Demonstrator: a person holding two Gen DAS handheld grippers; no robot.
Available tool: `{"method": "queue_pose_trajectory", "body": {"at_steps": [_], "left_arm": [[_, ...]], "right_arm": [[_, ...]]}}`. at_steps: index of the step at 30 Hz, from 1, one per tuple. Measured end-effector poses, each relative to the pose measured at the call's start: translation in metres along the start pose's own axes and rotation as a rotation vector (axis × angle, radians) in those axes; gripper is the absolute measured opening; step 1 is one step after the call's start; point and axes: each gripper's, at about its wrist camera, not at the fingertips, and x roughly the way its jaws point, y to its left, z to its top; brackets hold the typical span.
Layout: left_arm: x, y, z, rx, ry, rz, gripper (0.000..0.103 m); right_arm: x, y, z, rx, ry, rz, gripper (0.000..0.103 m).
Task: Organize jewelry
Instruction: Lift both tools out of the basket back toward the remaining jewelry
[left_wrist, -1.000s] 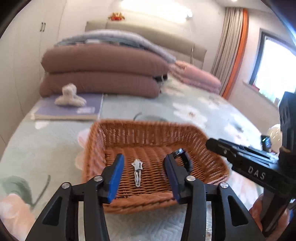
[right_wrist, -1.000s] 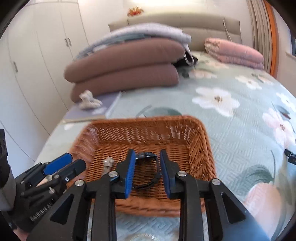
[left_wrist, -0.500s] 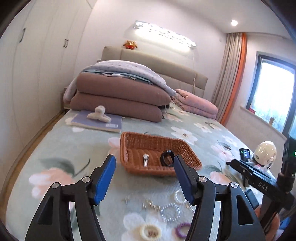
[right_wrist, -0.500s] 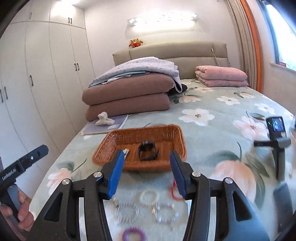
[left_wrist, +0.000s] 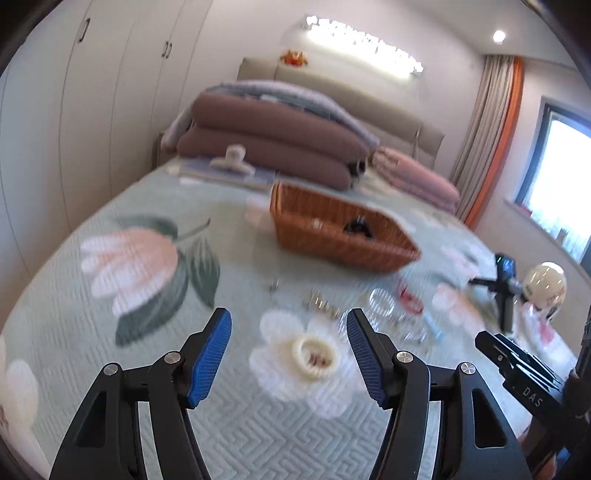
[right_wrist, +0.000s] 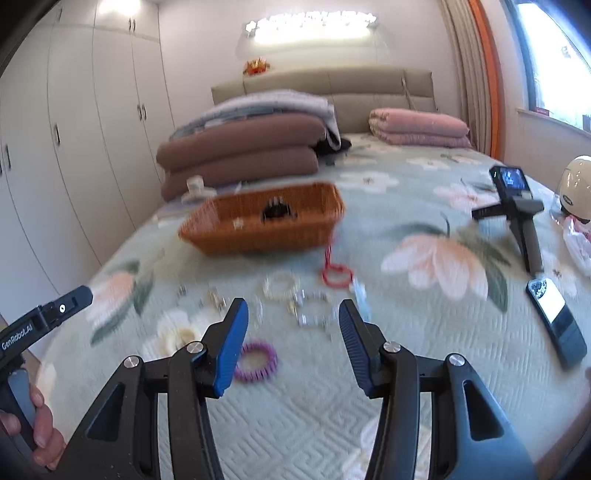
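Observation:
A brown wicker basket (left_wrist: 343, 236) (right_wrist: 266, 225) stands on the bed with a black hair tie (left_wrist: 356, 226) (right_wrist: 277, 213) and a small silver clip (right_wrist: 238, 223) inside. Loose jewelry lies on the bedspread in front of it: a cream ring (left_wrist: 314, 355), a purple scrunchie (right_wrist: 256, 361), a red bracelet (right_wrist: 336, 275), pearl bracelets (right_wrist: 282, 286) and silver pieces (right_wrist: 312, 317). My left gripper (left_wrist: 289, 349) is open and empty, low over the cream ring. My right gripper (right_wrist: 293, 338) is open and empty, near the purple scrunchie and silver pieces.
Folded brown quilts (right_wrist: 240, 155) and pink blankets (right_wrist: 417, 127) are stacked by the headboard. A phone on a tripod (right_wrist: 517, 206), a second phone (right_wrist: 556, 321) and a cream helmet (right_wrist: 574, 188) are at the right. White wardrobes (right_wrist: 74, 129) line the left wall.
Both grippers have pulled back from the basket and dropped toward the loose jewelry. The hair tie and clip stay in the basket. Both sets of jaws have opened wider.

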Motion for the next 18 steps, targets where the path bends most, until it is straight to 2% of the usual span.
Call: {"method": "queue_pose_trajectory", "body": {"at_steps": [5, 13, 18], "left_arm": [[0.03, -0.004, -0.014, 0.003, 0.086, -0.021, 0.067], [0.061, -0.014, -0.021, 0.046, 0.115, 0.035, 0.059], [0.079, -0.015, -0.028, 0.048, 0.171, 0.027, 0.053]], "right_arm": [[0.037, -0.014, -0.013, 0.067, 0.135, 0.058, 0.054], [0.059, -0.008, -0.019, 0.04, 0.166, 0.052, 0.053], [0.072, 0.003, -0.025, 0.002, 0.199, 0.054, 0.047]]}}
